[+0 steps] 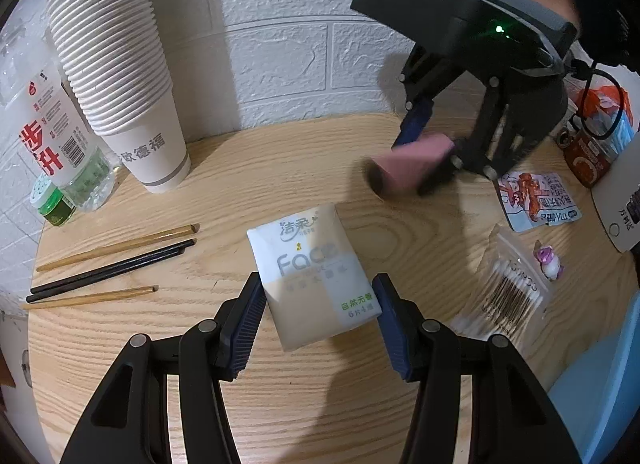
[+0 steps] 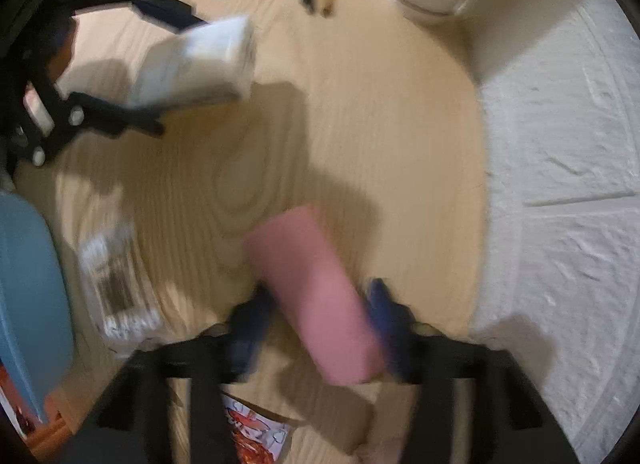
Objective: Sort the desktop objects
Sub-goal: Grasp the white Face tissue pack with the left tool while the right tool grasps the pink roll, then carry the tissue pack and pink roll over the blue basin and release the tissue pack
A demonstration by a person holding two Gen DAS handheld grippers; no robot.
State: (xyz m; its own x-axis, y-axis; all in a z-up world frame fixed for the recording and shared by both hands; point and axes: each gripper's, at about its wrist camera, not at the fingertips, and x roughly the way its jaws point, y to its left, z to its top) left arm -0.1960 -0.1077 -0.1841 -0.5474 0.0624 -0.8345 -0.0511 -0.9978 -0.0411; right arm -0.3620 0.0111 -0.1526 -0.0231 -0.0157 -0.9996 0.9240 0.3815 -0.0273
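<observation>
Desktop objects, sorting barely begun: I am holding a tissue pack (image 1: pixel 316 276) clamped in the left gripper (image 1: pixel 318 314) and a pink tube (image 2: pixel 320 300) clamped in the right gripper (image 2: pixel 320 328), above the tabletop (image 1: pixel 248 180); chopsticks (image 1: pixel 108 268), swab bag (image 1: pixel 508 296) and snack packet (image 1: pixel 536 200) are lying unsorted.

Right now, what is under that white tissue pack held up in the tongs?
Under the tissue pack only bare wooden table and the pack's shadow show. The left tongs hold it raised off the table. Its underside is hidden.

Chopsticks (image 1: pixel 112 264) lie left of the tissue pack (image 1: pixel 316 272) — cotton swabs (image 1: pixel 508 296) right.
</observation>
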